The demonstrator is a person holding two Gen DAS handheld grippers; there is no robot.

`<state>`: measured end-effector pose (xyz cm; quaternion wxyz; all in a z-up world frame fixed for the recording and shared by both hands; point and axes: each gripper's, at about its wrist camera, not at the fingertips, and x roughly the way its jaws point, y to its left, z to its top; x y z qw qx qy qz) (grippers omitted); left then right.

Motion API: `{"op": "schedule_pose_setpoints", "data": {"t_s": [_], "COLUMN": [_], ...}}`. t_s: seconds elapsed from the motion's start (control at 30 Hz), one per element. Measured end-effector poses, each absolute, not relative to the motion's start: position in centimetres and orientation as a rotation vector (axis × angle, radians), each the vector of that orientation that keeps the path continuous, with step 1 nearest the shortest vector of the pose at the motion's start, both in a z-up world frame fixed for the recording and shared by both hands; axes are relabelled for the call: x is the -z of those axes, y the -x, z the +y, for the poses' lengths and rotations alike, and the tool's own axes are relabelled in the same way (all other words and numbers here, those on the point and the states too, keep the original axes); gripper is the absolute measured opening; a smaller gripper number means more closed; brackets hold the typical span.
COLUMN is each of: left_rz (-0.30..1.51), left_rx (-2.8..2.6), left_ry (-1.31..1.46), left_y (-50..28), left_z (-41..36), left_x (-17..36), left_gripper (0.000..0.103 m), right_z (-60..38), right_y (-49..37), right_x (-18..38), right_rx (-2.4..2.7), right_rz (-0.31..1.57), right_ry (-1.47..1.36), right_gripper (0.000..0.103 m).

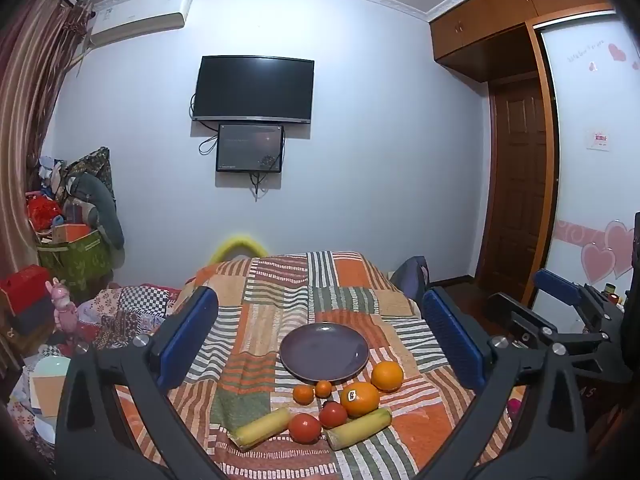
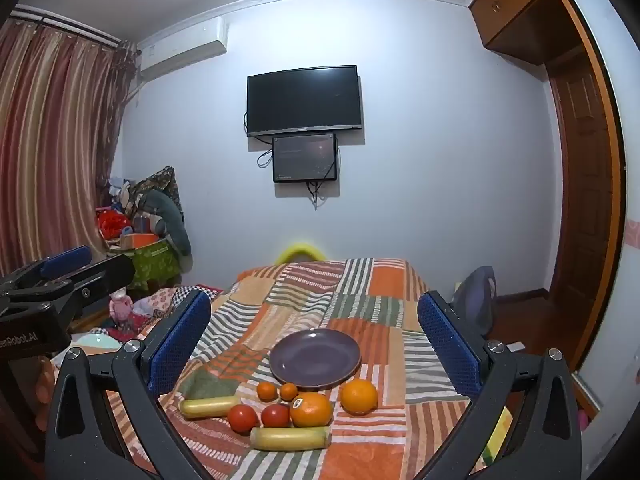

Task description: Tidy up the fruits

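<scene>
An empty purple plate (image 1: pixel 324 352) (image 2: pixel 315 357) sits on the patchwork cloth. In front of it lie two big oranges (image 1: pixel 387 376) (image 2: pixel 359 396), one with a sticker (image 1: pixel 360 399) (image 2: pixel 311 409), two small tangerines (image 1: pixel 304 395) (image 2: pixel 267 391), two tomatoes (image 1: pixel 305 428) (image 2: pixel 243 418) and two yellow corn cobs (image 1: pixel 262 428) (image 2: pixel 290 438). My left gripper (image 1: pixel 320 336) is open and empty, above and behind the fruit. My right gripper (image 2: pixel 316 340) is open and empty too; it also shows at the right of the left wrist view (image 1: pixel 560 300).
The cloth-covered table (image 1: pixel 280 280) stands before a white wall with a TV (image 1: pixel 253 90). Clutter, boxes and a pink toy (image 1: pixel 64 308) lie to the left. A wooden door (image 1: pixel 516 184) and a dark chair (image 2: pixel 476 300) are to the right.
</scene>
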<state>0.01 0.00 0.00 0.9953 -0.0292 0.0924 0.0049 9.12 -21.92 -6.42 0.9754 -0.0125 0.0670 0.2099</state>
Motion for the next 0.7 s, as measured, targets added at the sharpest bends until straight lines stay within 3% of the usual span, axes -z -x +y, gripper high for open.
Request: {"op": "schedule_pose_setpoints", "data": {"t_s": [0.7], "left_rz": [0.190], "left_rx": [-0.008], "left_ry": [0.060], "left_y": [0.09], "left_z": [0.32], "left_x": [-0.12], "left_gripper": [0.103], "right_z": [-21.92], "right_y": [-8.51], "right_x": [5.99], "right_rx": [-0.431], "right_rz": [0.134], "right_ry": [0.024], "right_gripper": [0.103]}}
